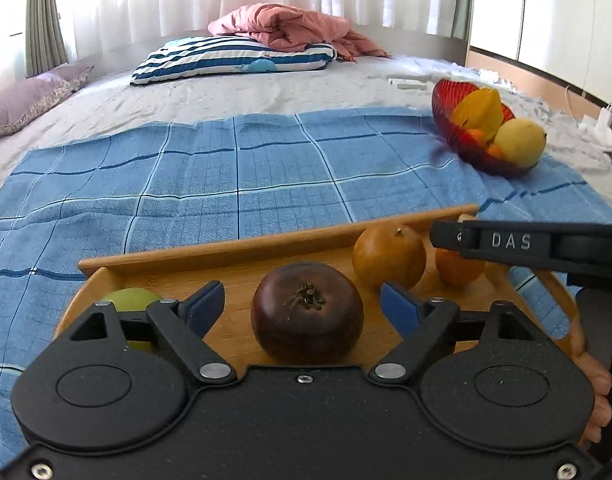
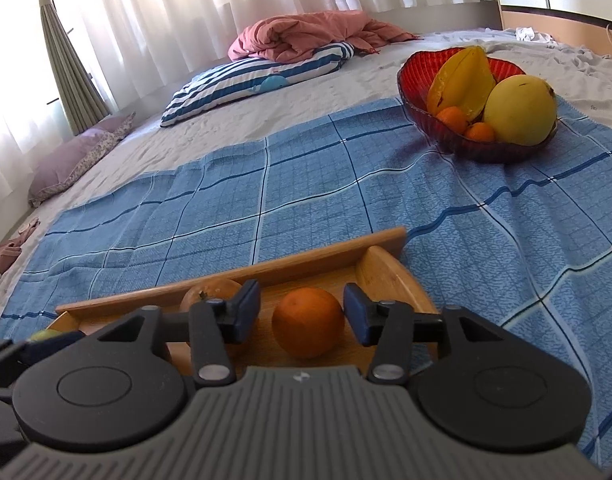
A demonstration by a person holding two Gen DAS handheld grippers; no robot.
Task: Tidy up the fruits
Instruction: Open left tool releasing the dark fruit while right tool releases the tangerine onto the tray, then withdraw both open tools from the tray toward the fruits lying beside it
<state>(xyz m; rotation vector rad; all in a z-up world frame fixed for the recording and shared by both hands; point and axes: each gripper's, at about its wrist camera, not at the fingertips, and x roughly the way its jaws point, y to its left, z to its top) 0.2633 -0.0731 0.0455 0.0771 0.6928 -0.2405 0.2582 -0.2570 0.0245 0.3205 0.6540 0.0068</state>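
A wooden tray [image 1: 210, 256] [image 2: 378, 276] lies on a blue checked cloth on the bed. It holds a dark purple fruit [image 1: 307, 312], a brownish-orange fruit [image 1: 388, 260] [image 2: 210, 290], an orange [image 2: 308, 322] [image 1: 458, 268] and a green fruit [image 1: 132, 300]. My left gripper [image 1: 302, 306] is open, its jaws either side of the purple fruit without touching. My right gripper [image 2: 302, 314] is open around the orange, with small gaps. A red glass bowl [image 2: 418, 68] [image 1: 446, 96] at the far right holds a starfruit [image 2: 462, 80], a mango [image 2: 520, 110] and small oranges.
The blue checked cloth [image 1: 234, 184] [image 2: 306, 184] spreads between tray and bowl. A striped pillow [image 1: 234, 58] and a pink blanket [image 1: 290, 26] lie at the back. A purple pillow [image 1: 22, 100] is at the left. The right gripper's body [image 1: 546, 248] crosses the tray's right end.
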